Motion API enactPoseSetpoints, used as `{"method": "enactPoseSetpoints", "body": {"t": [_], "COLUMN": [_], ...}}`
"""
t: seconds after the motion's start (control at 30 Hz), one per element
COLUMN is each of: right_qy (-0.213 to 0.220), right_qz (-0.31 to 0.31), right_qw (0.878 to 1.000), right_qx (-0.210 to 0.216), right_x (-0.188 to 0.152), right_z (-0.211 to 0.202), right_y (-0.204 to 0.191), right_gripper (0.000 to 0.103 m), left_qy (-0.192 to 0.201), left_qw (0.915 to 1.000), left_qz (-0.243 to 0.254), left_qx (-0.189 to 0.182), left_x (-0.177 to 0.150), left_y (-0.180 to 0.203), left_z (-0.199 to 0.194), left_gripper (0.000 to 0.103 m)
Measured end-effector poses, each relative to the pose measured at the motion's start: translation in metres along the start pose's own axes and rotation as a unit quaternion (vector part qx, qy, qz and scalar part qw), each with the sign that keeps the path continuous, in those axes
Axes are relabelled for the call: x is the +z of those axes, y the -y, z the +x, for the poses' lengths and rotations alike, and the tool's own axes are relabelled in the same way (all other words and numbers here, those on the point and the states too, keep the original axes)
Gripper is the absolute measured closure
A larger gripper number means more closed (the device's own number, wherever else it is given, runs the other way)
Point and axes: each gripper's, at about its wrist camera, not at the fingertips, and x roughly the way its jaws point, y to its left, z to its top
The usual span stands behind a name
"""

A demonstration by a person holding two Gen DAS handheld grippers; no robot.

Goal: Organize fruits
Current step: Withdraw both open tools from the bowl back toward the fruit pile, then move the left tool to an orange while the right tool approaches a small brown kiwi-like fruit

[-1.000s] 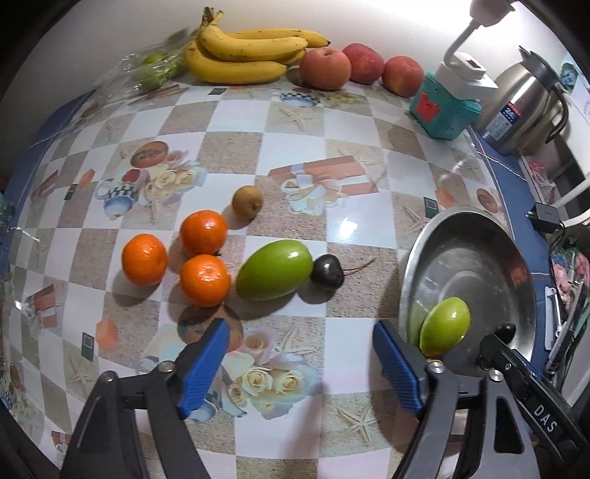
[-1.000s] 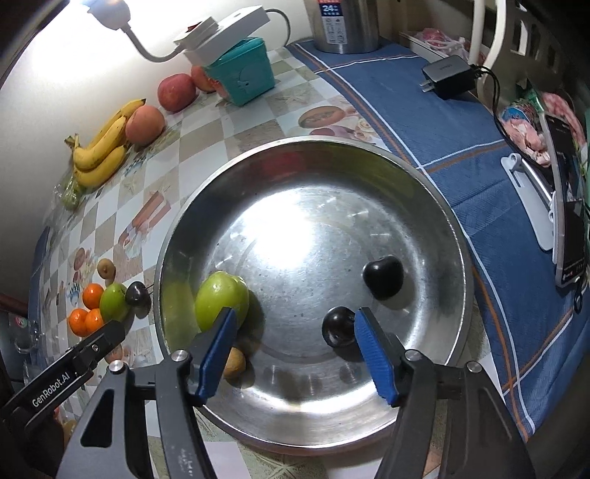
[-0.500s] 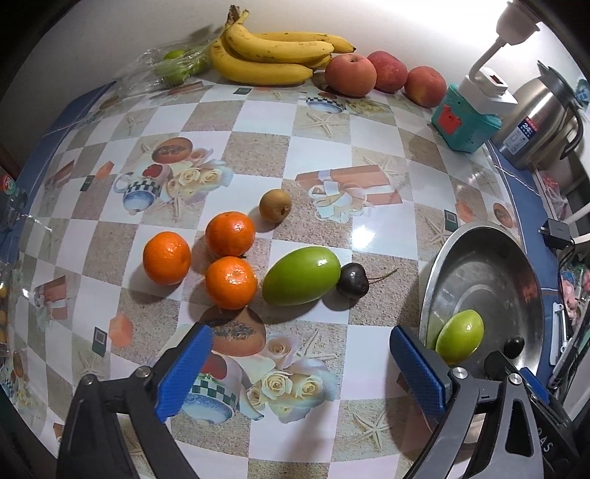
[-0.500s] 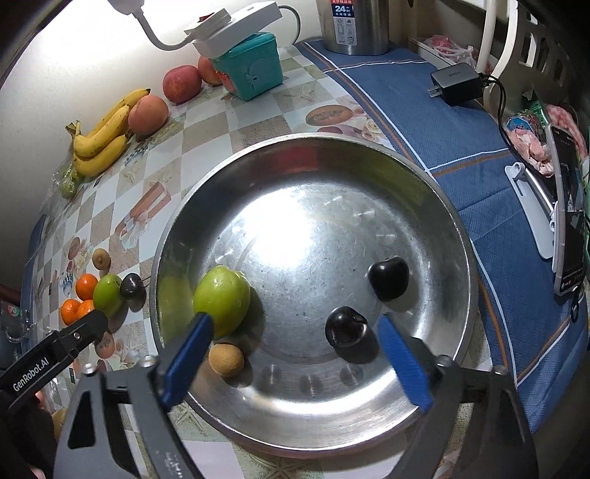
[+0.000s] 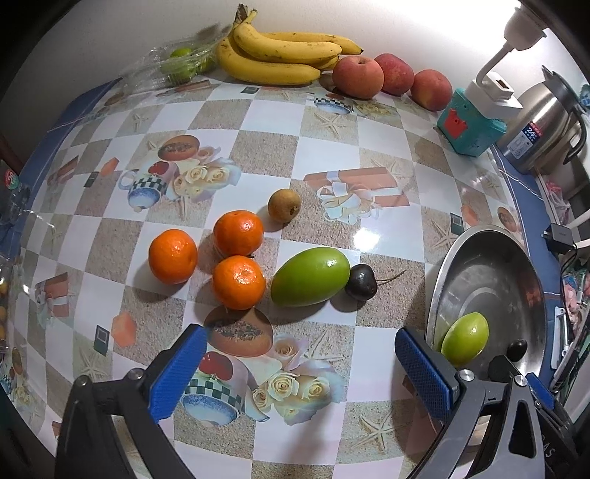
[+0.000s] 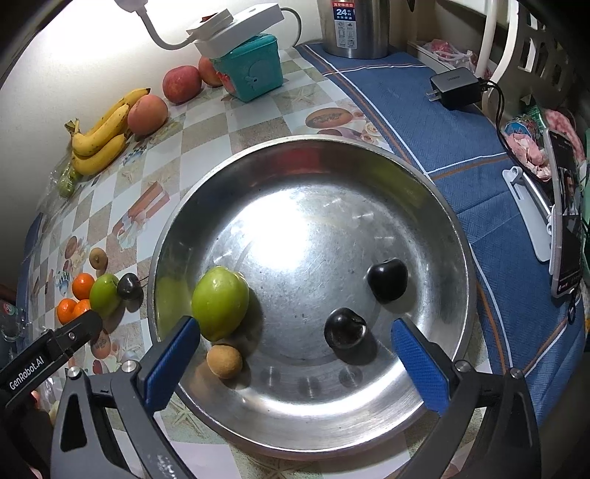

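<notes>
The left tool [image 5: 295,372] hangs released with nothing between its fingers, and the loose green fruit [image 5: 310,277] on the desk lies straight ahead of it, long axis crosswise, while the empty, released right tool [image 6: 295,363] hovers over the metal bowl [image 6: 438,221].

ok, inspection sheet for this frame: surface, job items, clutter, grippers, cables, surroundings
Surface: patterned checkered tablecloth; blue cloth on the right side.
Job's things: metal bowl holds a green fruit, a small brown fruit and two dark cherries. On the cloth: three oranges, green fruit touching a cherry, brown fruit. Bananas and apples by the wall.
Clutter: teal box, steel kettle, phone on a stand.
Grippers: left gripper open, empty; right gripper open above the bowl, empty.
Cables: charger and cord.
Surroundings: white wall behind.
</notes>
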Motion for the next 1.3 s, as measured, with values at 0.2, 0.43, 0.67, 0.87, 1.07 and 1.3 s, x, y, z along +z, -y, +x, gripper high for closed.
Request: {"method": "enactPoseSetpoints", "body": {"t": [0.2,0.43,0.67,0.87,1.07,1.3], "right_qy": [-0.002,0.006,0.010,0.018,0.033,0.056], "right_qz": [-0.005,-0.001,-0.003,0.000,-0.007,-0.026], "right_qw": [1.000,1.000,1.000,1.000,0.999,0.997], "right_qx": [0.004,0.005,0.011,0.017,0.027,0.039], "right_x": [-0.001,-0.001,0.001,0.004,0.006,0.008], "right_z": [0.002,-0.001,-0.003,-0.006,-0.011,-0.023], "right_y": [-0.004,-0.006,-0.009,-0.016,-0.026,-0.043], "right_gripper": [0.000,0.000,0.000,0.000,0.000,0.000], "left_qy": [0.001,0.006,0.018,0.045,0.057,0.069], "left_qw": [1.0000,0.9995,0.9991,0.9988,0.9983,0.9975], "left_qz": [0.002,0.031,0.037,0.020,0.011,-0.007], "left_qx": [0.000,-0.001,-0.003,0.010,0.007,0.009], "left_x": [0.000,0.003,0.012,0.025,0.033,0.042], "left_y": [-0.002,0.003,-0.006,-0.031,-0.053,-0.079], "left_z": [-0.001,-0.005,-0.014,-0.026,-0.037,-0.045], "left_gripper": [0.000,0.000,0.000,0.000,0.000,0.000]}}
